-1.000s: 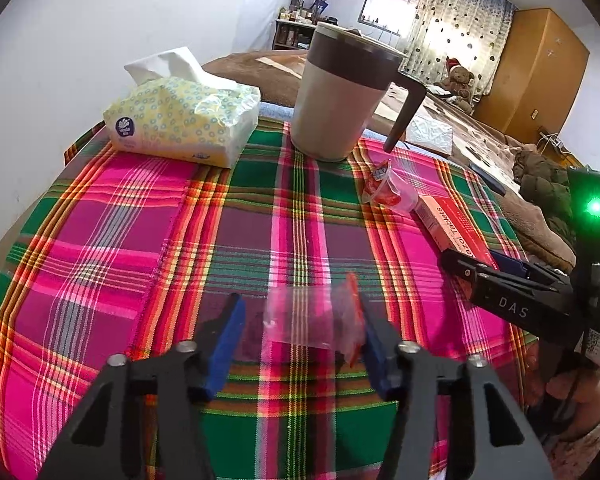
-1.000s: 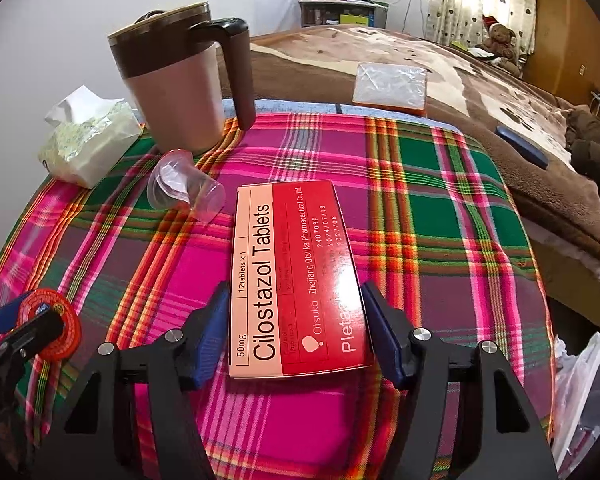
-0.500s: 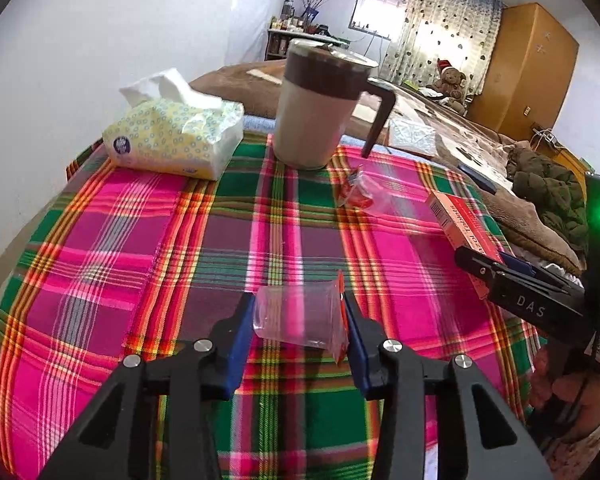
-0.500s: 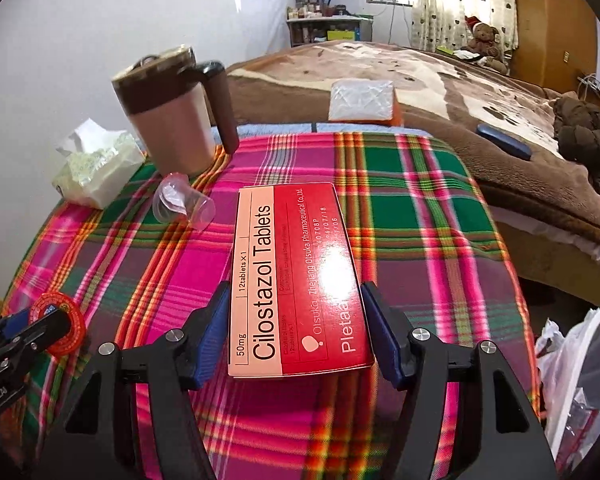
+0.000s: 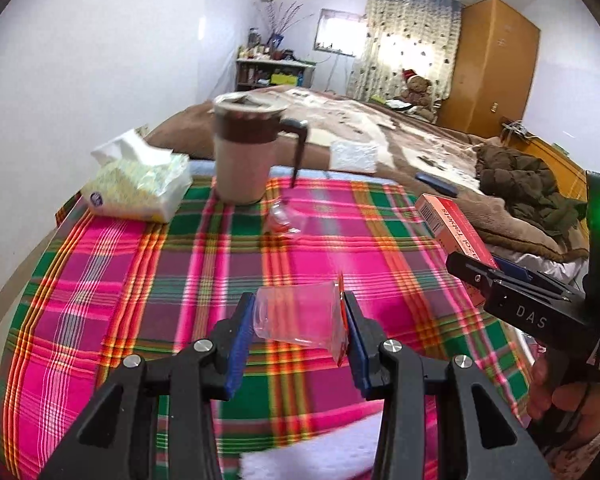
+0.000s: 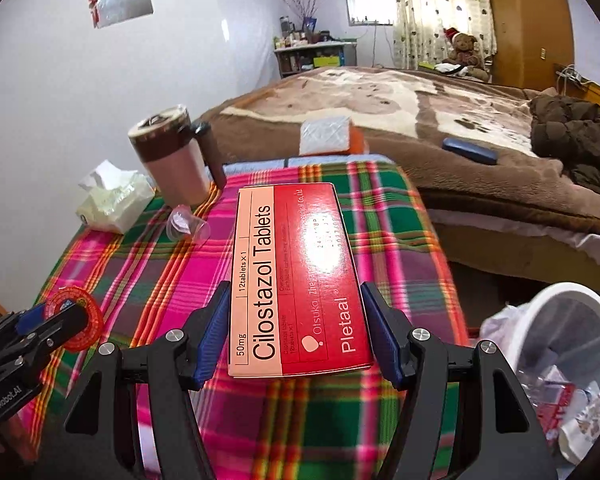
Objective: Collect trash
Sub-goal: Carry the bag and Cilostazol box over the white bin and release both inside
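The left gripper pinches a flimsy, crushable plastic cup by its sides, while the right gripper clamps a light, stiff tablet box across its width.

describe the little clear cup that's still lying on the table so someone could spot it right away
Find the plaid tablecloth, then the brown-and-beige lidded mug at its far edge beside the tissue pack. The clear plastic cup lies on its side just in front of the mug, the only see-through thing resting on the cloth.
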Motion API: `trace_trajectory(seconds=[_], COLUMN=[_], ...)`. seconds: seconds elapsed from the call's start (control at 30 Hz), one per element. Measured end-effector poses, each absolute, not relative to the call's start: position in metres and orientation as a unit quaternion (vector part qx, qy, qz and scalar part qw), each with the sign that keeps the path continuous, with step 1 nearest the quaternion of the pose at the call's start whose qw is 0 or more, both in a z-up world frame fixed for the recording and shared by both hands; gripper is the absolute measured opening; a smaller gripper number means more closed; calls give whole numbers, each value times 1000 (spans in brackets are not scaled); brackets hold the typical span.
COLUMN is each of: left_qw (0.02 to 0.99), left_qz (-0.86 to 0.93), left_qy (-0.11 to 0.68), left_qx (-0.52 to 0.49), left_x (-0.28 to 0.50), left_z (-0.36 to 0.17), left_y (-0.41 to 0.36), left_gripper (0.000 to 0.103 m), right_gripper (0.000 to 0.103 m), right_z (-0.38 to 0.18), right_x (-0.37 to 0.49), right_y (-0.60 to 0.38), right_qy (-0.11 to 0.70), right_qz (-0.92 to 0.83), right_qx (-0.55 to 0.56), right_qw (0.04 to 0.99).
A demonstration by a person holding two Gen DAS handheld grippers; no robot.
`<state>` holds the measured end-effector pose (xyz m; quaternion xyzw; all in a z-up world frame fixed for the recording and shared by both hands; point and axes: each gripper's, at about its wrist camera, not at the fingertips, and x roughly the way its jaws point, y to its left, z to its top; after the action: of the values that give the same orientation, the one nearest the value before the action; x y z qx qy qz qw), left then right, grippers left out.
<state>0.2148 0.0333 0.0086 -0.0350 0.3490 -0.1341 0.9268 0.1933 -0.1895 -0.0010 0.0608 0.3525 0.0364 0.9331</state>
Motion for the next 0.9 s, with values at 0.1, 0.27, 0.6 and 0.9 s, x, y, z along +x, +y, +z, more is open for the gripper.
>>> trace_trajectory(seconds=[0.1,0.27,0.6,0.9], left_qw=[929,931,929,920], left_qz=[-147,-169,-213,-252], left_qy=[339,324,304,299], left_qx=[-32,-23,-1,23], left_x=[206,194,173,159], left_z=[17,29,44,44], left_y=[22,1,-49,-103], left_gripper=[44,44,44,44], right_gripper=[65,65,65,65], right_z=[6,14,22,21], right_x=[183,164,129,106], right_y=[-199,-218,-257,-296], right_qy=[343,327,309,301], right_qz=[29,17,-20,-62], right_qx=[65,76,85,95], right_qw=[937,942,947,947])
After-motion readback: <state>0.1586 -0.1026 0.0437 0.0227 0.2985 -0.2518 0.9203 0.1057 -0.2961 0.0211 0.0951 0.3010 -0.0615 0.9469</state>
